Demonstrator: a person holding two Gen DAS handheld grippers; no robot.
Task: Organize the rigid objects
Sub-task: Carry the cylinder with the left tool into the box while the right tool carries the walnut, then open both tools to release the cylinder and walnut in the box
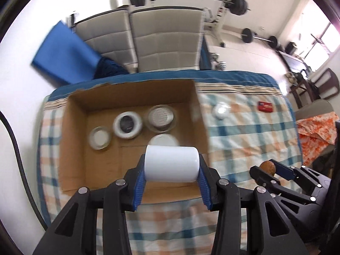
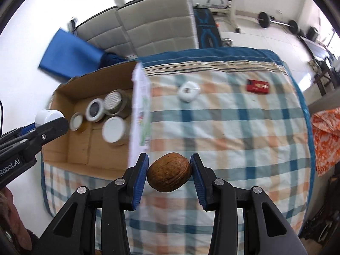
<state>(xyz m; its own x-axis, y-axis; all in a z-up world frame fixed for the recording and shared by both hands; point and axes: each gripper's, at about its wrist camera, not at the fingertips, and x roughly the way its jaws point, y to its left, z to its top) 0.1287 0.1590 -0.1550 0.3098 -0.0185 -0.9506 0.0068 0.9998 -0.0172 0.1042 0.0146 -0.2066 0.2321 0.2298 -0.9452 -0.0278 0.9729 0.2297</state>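
My left gripper (image 1: 171, 165) is shut on a white cylinder (image 1: 172, 163), held sideways above the near side of an open cardboard box (image 1: 74, 148). That white cylinder (image 2: 45, 114) also shows at the left in the right wrist view. My right gripper (image 2: 169, 171) is shut on a brown walnut (image 2: 169, 172), high over the checked cloth just right of the box (image 2: 63, 140). The same walnut (image 1: 268, 167) shows at the right in the left wrist view. Inside the box stand several round jars and lids (image 1: 127, 124).
A checked cloth (image 2: 233, 127) covers the table. On it lie a white rounded object (image 2: 189, 91) and a small red box (image 2: 258, 86) toward the far side. Grey padded chairs (image 1: 165, 42) stand behind the table, a blue mat (image 1: 63, 57) at the far left.
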